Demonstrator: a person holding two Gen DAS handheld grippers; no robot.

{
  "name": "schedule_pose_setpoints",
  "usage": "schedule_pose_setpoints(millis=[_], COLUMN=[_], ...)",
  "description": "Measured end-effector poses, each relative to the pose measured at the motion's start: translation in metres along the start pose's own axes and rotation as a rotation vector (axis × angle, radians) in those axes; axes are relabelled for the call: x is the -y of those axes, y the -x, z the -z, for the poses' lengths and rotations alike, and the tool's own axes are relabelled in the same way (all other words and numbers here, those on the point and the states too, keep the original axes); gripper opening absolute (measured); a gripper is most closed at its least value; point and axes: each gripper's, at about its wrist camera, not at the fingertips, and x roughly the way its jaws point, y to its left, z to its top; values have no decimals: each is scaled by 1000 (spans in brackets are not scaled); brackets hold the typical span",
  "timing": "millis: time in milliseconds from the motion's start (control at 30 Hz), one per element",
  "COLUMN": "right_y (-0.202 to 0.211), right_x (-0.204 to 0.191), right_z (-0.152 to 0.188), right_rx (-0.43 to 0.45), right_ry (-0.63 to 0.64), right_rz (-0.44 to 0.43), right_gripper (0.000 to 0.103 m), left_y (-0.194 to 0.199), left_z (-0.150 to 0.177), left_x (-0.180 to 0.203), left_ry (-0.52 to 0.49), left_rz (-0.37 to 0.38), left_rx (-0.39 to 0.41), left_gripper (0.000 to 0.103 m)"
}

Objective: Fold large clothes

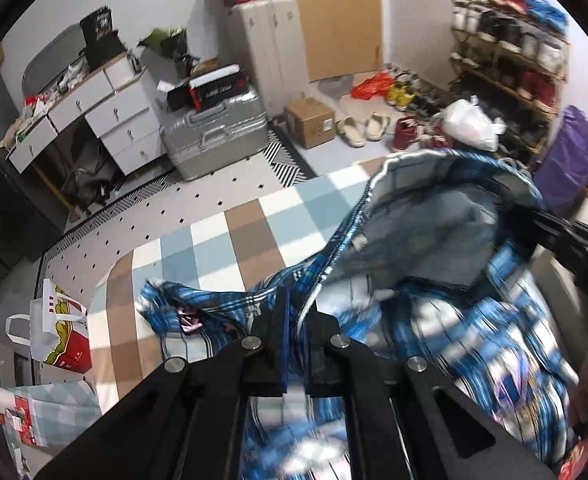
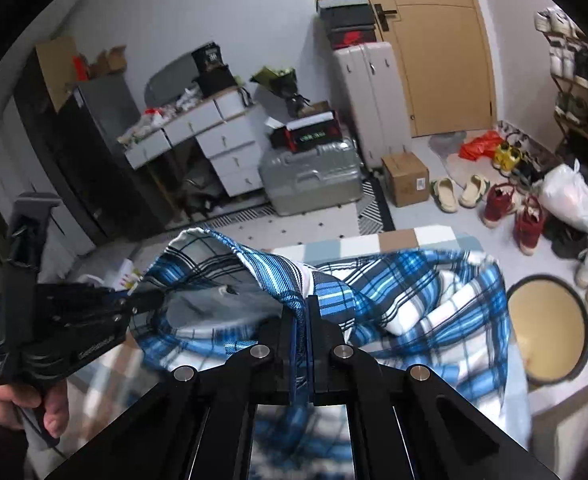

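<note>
The blue, white and black plaid woven shirt (image 2: 414, 292) with a pale grey inner lining hangs bunched in soft folds above the checked bedcover of brown, pale blue and white squares (image 1: 221, 240), and part of it rests on that cover.

The left claw (image 1: 297, 320), black with flat rigid fingers and round metal pivot pins, is closed on an edge of the plaid fabric. The right wrist view shows it at the left, pinching the shirt's rim, with a hand (image 2: 17, 404) around its handle.

The right claw (image 2: 306, 312), of the same build, is clamped on a folded blue twill edge of the shirt, with the cloth pressed flat between the pads.

Between the two grips the fabric opens into a rounded pocket that shows the lining.
</note>
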Motion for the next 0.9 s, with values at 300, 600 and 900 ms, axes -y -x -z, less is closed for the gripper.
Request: schedule_pose_setpoints(millis=[300, 600, 900], right_y=[53, 49, 64], right_x=[28, 71, 50], right_z=[101, 192, 190], right_rx=[7, -107, -203], right_ry=[-262, -456, -260], right_rz=[-60, 49, 57], right_gripper=[3, 7, 31], left_y=[-8, -44, -63], left_z=[112, 164, 160], left_x=[36, 61, 55], left_ry=[96, 193, 171], left_rz=[149, 214, 284], left_rx=[-19, -65, -90], left_gripper=[1, 1, 1])
